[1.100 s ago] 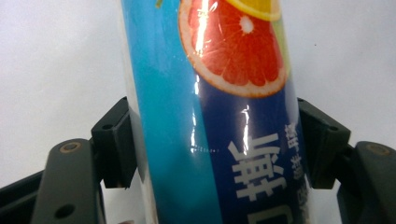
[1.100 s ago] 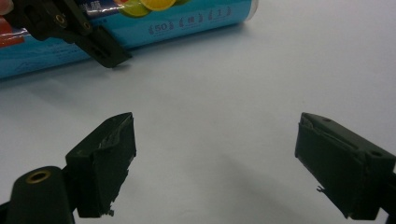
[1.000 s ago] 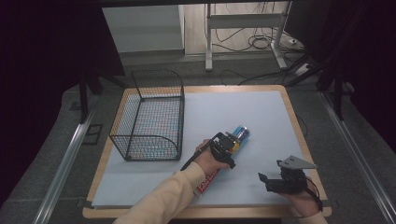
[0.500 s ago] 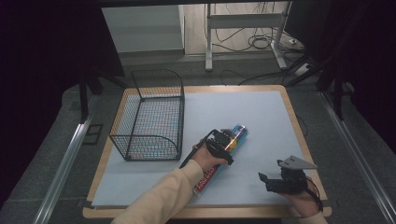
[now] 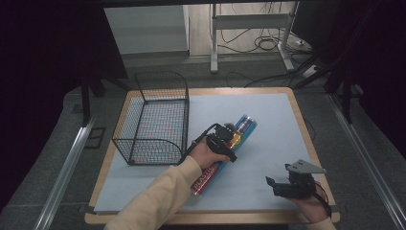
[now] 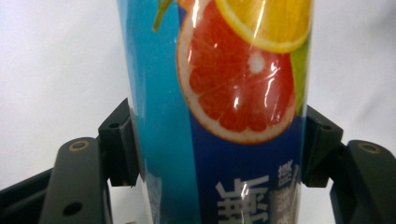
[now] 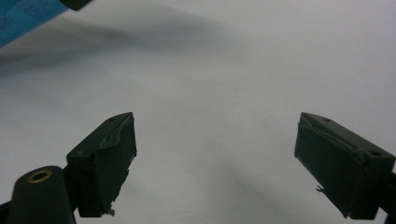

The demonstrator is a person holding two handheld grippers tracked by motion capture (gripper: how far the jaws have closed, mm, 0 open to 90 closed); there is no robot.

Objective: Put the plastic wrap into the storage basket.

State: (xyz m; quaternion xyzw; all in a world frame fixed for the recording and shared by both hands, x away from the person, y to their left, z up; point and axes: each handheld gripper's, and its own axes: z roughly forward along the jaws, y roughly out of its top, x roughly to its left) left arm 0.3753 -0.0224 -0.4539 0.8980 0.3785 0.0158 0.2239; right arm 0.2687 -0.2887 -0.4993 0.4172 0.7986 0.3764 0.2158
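Left gripper point(image 5: 229, 141) clamped across tube point(image 6: 219, 112), both jaws touching wrap; tube lying mid-mat, right of basket point(image 5: 155, 120). Right gripper point(image 7: 217, 163) wide open, empty, idle at near right. Grasp apparently made; lift and any placing not yet done.

A long shrink-wrapped tube of cans point(image 5: 225, 153) lies flat on the tabletop point(image 5: 268, 120), slanted, its blue end aimed at the far right corner, its red end toward the near edge. The film is glossy, printed with a cut grapefruit and orange on blue plus white lettering. It sits mid-tabletop, just right of the wire basket point(image 5: 153, 120), apart from it.
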